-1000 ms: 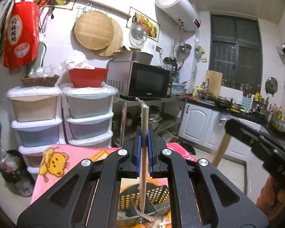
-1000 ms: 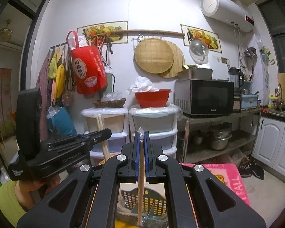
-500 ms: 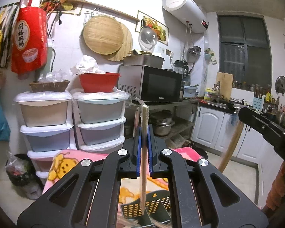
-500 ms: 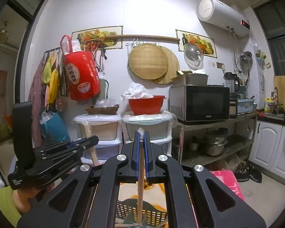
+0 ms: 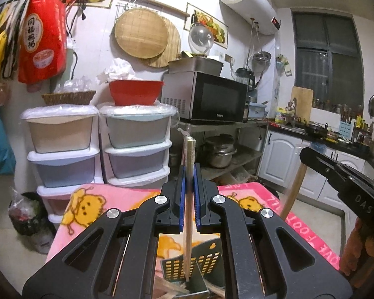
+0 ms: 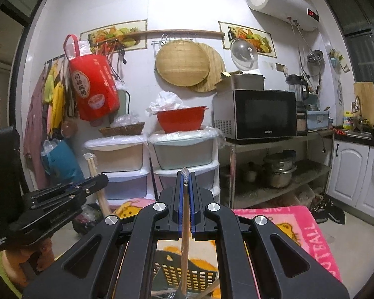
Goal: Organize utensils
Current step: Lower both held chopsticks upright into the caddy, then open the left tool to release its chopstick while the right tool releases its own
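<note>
The left gripper is clamped on a pair of wooden chopsticks, held nearly upright, the tips pointing down into a grey slotted utensil holder that stands on the pink blanket; more sticks already lie in the holder. To its right, the right gripper is closed on its own wooden chopstick, likewise upright above the same holder. The step in hand looks like dropping both loads in; next each hand should lower until the tips sit inside a compartment, then release, one at a time to avoid a clash.
</note>
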`<state>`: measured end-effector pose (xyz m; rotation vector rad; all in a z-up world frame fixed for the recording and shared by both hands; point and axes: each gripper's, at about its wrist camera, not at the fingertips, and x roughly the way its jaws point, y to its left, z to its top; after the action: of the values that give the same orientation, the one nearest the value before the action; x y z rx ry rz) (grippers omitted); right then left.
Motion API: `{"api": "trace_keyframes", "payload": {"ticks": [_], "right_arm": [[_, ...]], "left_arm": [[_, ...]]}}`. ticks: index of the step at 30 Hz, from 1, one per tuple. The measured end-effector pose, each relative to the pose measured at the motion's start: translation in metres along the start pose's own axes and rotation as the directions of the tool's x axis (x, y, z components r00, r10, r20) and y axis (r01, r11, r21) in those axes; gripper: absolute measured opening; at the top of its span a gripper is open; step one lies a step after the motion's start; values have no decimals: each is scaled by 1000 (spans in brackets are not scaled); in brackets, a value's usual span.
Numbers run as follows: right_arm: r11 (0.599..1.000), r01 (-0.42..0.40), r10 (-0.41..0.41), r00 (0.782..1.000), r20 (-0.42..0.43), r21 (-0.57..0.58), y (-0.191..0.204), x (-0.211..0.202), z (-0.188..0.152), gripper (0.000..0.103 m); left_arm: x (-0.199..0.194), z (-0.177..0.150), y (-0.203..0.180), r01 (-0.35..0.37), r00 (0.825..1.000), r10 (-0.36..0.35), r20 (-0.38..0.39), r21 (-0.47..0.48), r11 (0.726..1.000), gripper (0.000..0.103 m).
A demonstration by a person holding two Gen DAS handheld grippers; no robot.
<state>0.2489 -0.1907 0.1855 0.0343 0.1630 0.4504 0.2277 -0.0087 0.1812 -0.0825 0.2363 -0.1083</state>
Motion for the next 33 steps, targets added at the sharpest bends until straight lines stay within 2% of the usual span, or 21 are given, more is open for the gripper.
{"api": "trace_keyframes", "payload": {"ticks": [21, 33], "right_arm": [[1000, 13, -11, 997, -79, 28, -7, 22, -50, 5], [998, 28, -21, 993, -116, 64, -10, 17, -64, 5]], "left_arm": [[28, -54, 5, 16, 992, -19, -123, -19, 1000, 3], [27, -67, 4, 35, 987, -36, -155, -11, 999, 3]]}}
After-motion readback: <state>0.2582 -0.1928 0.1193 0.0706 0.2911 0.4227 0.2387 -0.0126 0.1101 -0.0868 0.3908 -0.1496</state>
